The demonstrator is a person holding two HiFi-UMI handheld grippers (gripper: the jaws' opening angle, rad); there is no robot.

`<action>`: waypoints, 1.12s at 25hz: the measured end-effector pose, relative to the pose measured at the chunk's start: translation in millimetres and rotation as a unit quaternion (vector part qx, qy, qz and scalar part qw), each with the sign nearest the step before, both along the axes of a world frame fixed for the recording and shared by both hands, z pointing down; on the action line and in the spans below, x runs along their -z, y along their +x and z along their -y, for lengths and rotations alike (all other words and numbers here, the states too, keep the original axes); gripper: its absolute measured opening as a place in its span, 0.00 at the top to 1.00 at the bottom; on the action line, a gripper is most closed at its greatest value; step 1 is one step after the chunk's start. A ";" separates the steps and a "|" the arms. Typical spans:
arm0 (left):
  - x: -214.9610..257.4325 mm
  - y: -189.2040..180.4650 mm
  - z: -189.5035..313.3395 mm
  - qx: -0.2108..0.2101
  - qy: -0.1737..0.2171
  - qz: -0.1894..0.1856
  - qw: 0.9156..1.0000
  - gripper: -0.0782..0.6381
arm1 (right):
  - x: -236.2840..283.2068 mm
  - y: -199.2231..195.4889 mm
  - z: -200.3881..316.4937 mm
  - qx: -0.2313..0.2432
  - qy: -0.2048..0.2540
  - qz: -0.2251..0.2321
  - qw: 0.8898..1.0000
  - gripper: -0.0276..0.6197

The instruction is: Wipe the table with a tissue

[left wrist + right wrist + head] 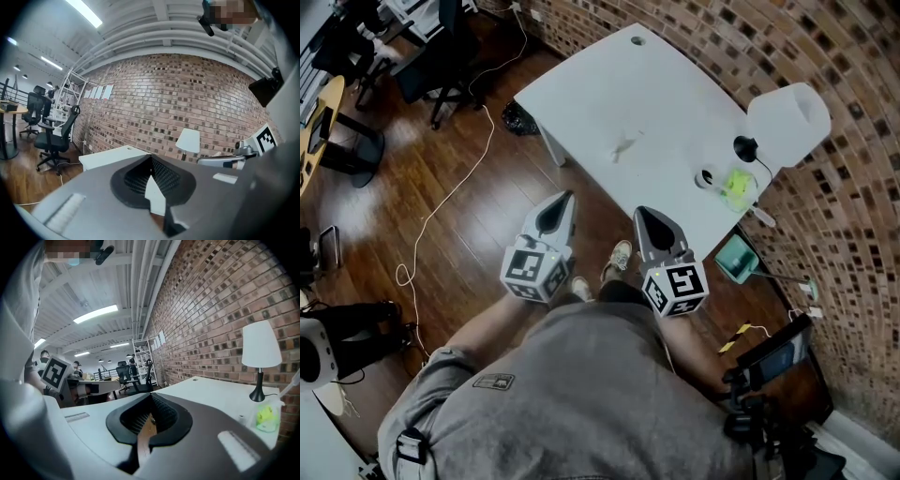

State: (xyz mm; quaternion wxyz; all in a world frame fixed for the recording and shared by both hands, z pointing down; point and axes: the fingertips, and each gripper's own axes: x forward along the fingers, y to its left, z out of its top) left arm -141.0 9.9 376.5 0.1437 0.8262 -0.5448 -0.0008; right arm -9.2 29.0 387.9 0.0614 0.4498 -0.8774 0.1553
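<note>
The white table (609, 94) stands against the brick wall, ahead of me. A small grey smudge or scrap (623, 147) lies near its middle; I cannot tell which. I see no tissue that I can name for certain. My left gripper (569, 195) and right gripper (639, 212) hang side by side over the wooden floor, just short of the table's near edge, both pointing at it. Each has its jaws together with nothing between them. The table (112, 157) shows past the left gripper (151, 158), and the table (220, 394) lies beyond the right gripper (151, 398).
A white-shaded lamp (787, 122) stands at the table's right end, with a clear holder of something yellow-green (738, 187) and a small white round thing (705, 177) beside it. A teal bin (734, 258) sits on the floor. Office chairs (441, 56) and a white cable (455, 192) are on the left.
</note>
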 end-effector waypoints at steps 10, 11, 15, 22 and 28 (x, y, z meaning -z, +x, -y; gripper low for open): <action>-41.7 23.1 85.0 0.025 -0.069 0.011 0.997 0.89 | -45.6 27.2 90.2 0.026 -0.036 -0.022 0.999 0.94; -45.2 24.8 89.7 0.027 -0.074 0.012 0.997 0.89 | -50.8 27.0 95.5 0.032 -0.040 -0.026 0.998 0.94; -62.4 27.7 104.3 0.028 -0.098 0.017 0.995 0.89 | -71.5 20.5 112.3 0.054 -0.058 -0.048 0.996 0.94; -105.9 16.5 133.8 0.018 -0.140 0.025 0.990 0.89 | -116.4 -6.2 146.7 0.096 -0.078 -0.120 0.985 0.93; -139.9 -1.8 145.3 0.016 -0.180 0.023 0.983 0.89 | -164.1 -38.3 172.1 0.145 -0.115 -0.176 0.967 0.71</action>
